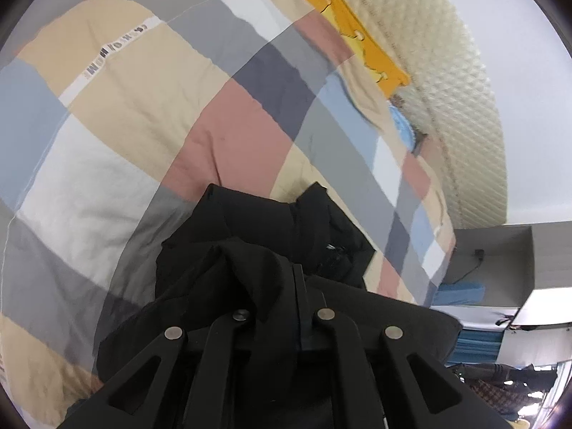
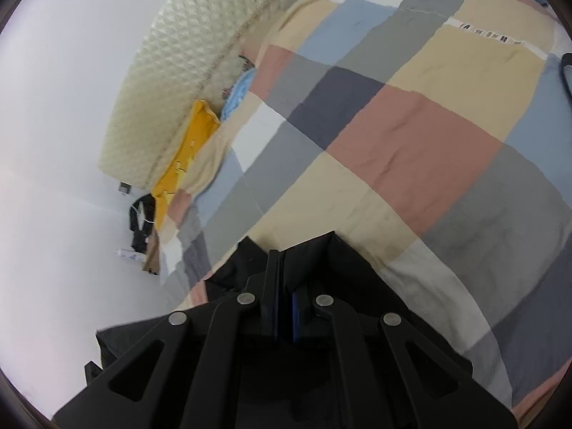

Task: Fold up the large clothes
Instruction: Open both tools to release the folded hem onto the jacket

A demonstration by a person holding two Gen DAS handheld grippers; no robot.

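Note:
A black garment hangs bunched over the checked bedspread. My left gripper is shut on a fold of it, with cloth draped over the fingers. In the right wrist view my right gripper is shut on another edge of the black garment, held just above the checked bedspread. The rest of the garment hangs below both grippers, out of sight.
A yellow cloth and a blue cloth lie along the bed's far edge against a cream padded headboard. These also show in the right wrist view: yellow cloth, headboard. A grey box stands beside the bed.

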